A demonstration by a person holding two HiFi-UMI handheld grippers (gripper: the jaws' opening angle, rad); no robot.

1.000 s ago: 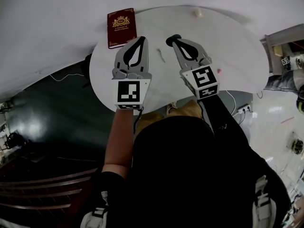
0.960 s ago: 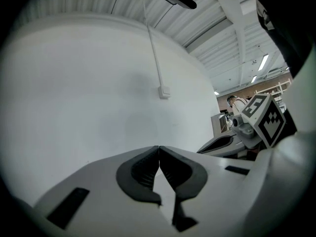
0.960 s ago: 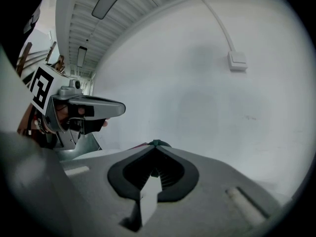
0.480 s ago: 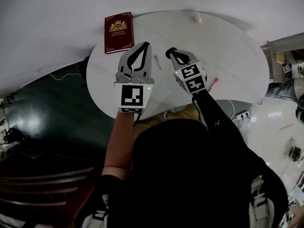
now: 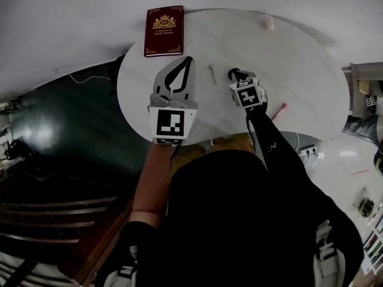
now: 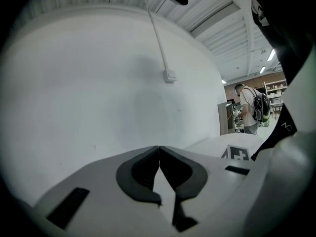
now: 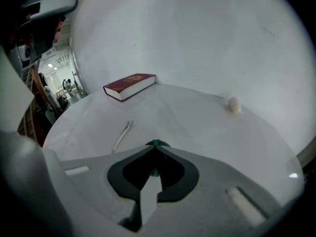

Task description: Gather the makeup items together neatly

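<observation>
My right gripper [image 5: 232,73] points steeply down over the middle of the round white table [image 5: 299,70]. In the right gripper view its jaws [image 7: 155,144] are shut on a thin green item [image 7: 156,143] that only peeks out at the tips. A slim metal tweezer-like tool [image 5: 212,74] [image 7: 122,136] lies just left of them. A pale egg-shaped sponge [image 5: 267,23] [image 7: 233,104] sits at the far edge. A pink stick [image 5: 279,109] lies near the right front edge. My left gripper [image 5: 190,59] [image 6: 159,147] is shut and empty, held nearly level beside the right one.
A dark red book [image 5: 164,30] [image 7: 130,85] lies at the table's far left edge. A white wall stands behind the table. Dark floor and cables lie to the left, and a person stands far off at the right in the left gripper view.
The right gripper has dropped toward the table and tipped steeply downward, still shut. The left gripper has sunk a little. The head view has shifted, so the table sits further right.
</observation>
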